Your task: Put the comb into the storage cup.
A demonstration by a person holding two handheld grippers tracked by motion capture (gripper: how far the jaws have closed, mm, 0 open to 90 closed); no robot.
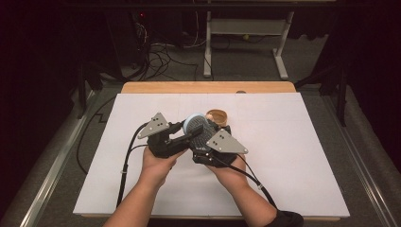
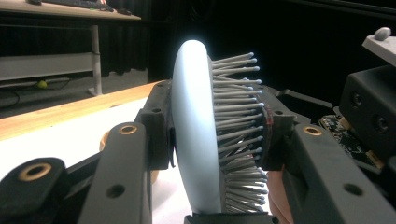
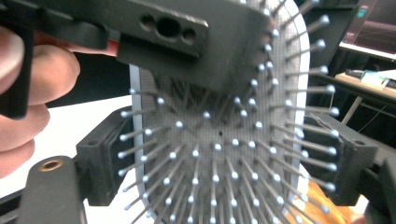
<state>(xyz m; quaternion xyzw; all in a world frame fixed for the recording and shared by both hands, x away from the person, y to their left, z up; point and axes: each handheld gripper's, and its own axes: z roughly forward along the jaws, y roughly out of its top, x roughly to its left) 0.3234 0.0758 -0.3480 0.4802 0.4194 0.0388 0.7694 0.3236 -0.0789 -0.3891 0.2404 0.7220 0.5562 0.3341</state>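
From above, both hand-held grippers meet over the white table (image 1: 283,156): the left hand-held gripper (image 1: 191,131) and right hand-held gripper (image 1: 208,128) both hold a pale blue hairbrush (image 1: 195,122), its head pointing away from the person.

In the left gripper view, the jaws are clamped across the hairbrush (image 2: 196,126), back against one pad, bristles against the other; its long axis stands upright.

In the right gripper view, the pads grip the hairbrush (image 3: 219,154) edges, bristles facing the camera.

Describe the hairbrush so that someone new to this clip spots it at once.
Start at the white sheet covering the table; above its middle both grippers meet. Between them stands the hairbrush, pale blue back, grey ball-tipped bristles. The wooden bowl just behind it is tan, round and has no bristles.
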